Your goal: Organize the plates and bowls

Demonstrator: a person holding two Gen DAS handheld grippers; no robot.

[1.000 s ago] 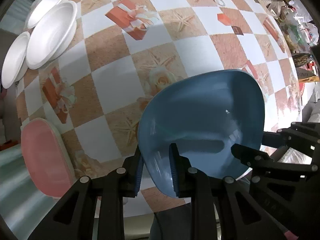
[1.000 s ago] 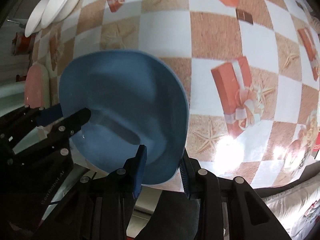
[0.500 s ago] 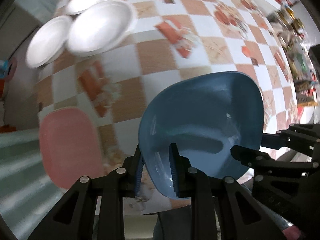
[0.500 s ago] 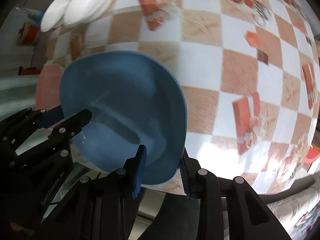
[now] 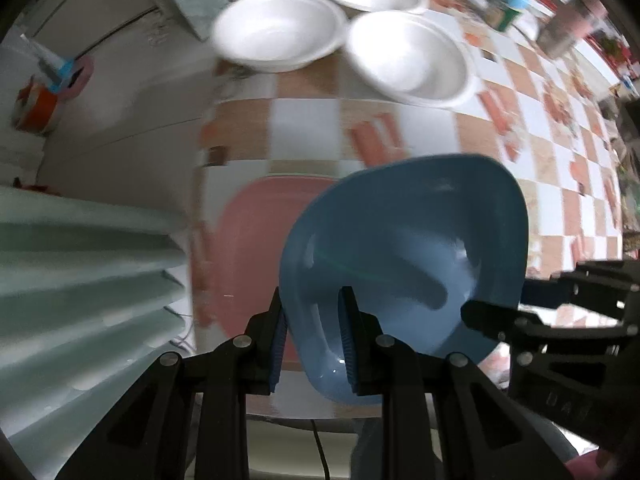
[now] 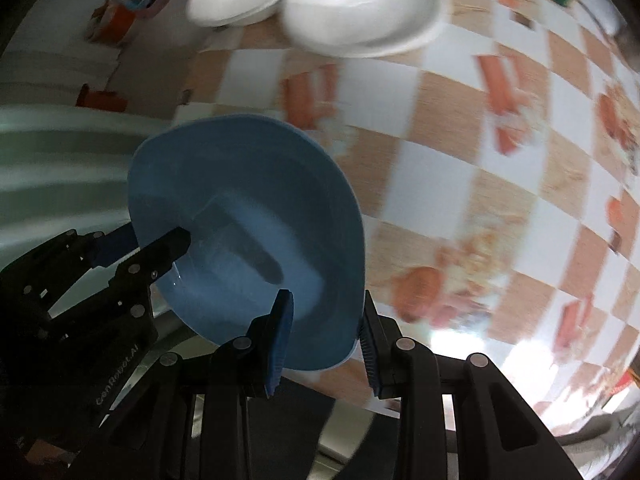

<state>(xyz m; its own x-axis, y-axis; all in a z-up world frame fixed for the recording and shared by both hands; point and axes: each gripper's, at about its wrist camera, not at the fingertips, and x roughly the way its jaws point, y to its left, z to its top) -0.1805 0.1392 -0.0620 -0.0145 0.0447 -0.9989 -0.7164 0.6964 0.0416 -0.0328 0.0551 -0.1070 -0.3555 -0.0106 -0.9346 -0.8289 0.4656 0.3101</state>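
Note:
A blue bowl [image 5: 404, 256] is held in the air by both grippers. My left gripper [image 5: 312, 320] is shut on its near-left rim. My right gripper [image 6: 324, 324] is shut on its near-right rim; the bowl [image 6: 248, 232] fills the left of the right wrist view. A pink plate [image 5: 256, 248] lies on the table just under and left of the bowl. Three white bowls [image 5: 408, 56] sit at the far left corner of the table, also in the right wrist view [image 6: 360, 4].
The table has a checkered orange and white cloth [image 6: 500, 184]. Its left edge [image 5: 200, 184] is close to the pink plate. A pale green ribbed surface [image 5: 80, 280] is off the table to the left. Jars and cans [image 5: 560, 28] stand at the far right.
Both grippers have carried the blue bowl leftward across the table. The pink plate and white bowls have come much closer, and the bowl now hangs over the plate's right side.

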